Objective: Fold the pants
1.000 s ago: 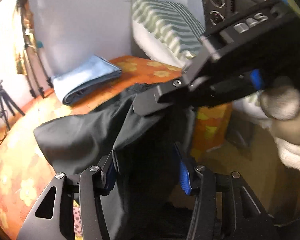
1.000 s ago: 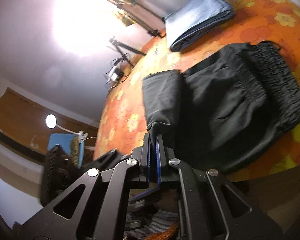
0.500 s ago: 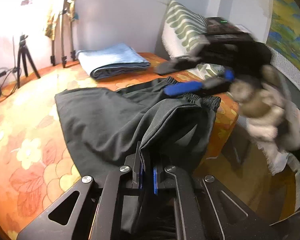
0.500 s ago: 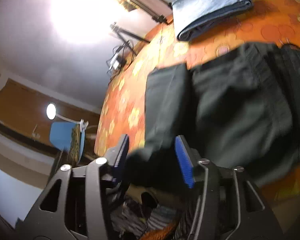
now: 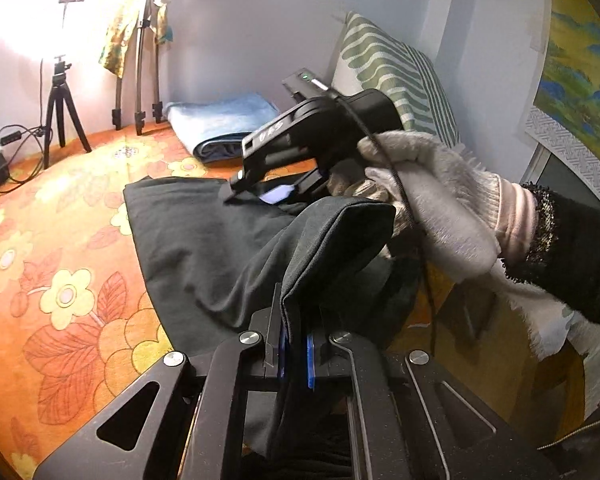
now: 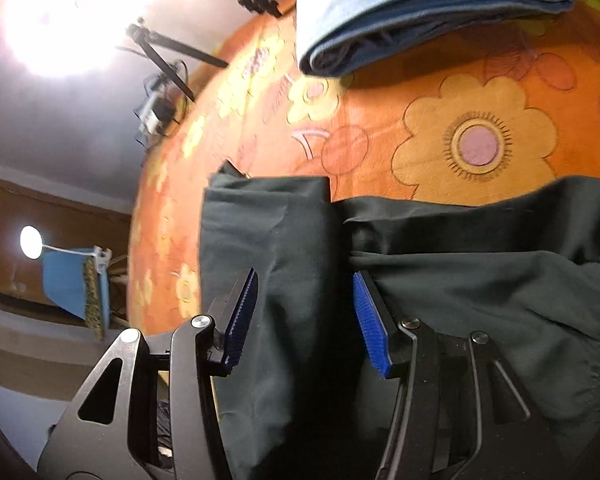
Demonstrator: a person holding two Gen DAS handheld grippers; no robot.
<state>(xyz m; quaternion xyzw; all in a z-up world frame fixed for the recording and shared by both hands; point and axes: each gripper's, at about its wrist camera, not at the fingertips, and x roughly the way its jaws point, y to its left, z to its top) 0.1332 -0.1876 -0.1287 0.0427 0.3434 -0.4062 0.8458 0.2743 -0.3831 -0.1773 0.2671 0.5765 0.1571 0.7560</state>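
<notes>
Black pants [image 5: 204, 240] lie partly folded on the orange flowered bed cover [image 5: 60, 280]. My left gripper [image 5: 294, 344] is shut on a raised fold of the pants near the bed's edge. My right gripper [image 6: 304, 316] is open and empty, its blue pads straddling the pants [image 6: 480, 288] close above the cloth. It also shows in the left wrist view [image 5: 260, 192], held by a gloved hand, its tips down on the far part of the pants.
Folded blue jeans [image 5: 224, 124] lie at the back of the bed. A striped pillow [image 5: 396, 72] leans on the wall. Tripods [image 5: 60, 112] and cables stand at the far left. The bed edge drops off at the right.
My right gripper let go of the pants, opened, and moved forward over the cloth. My left gripper closed on the fold and holds it.
</notes>
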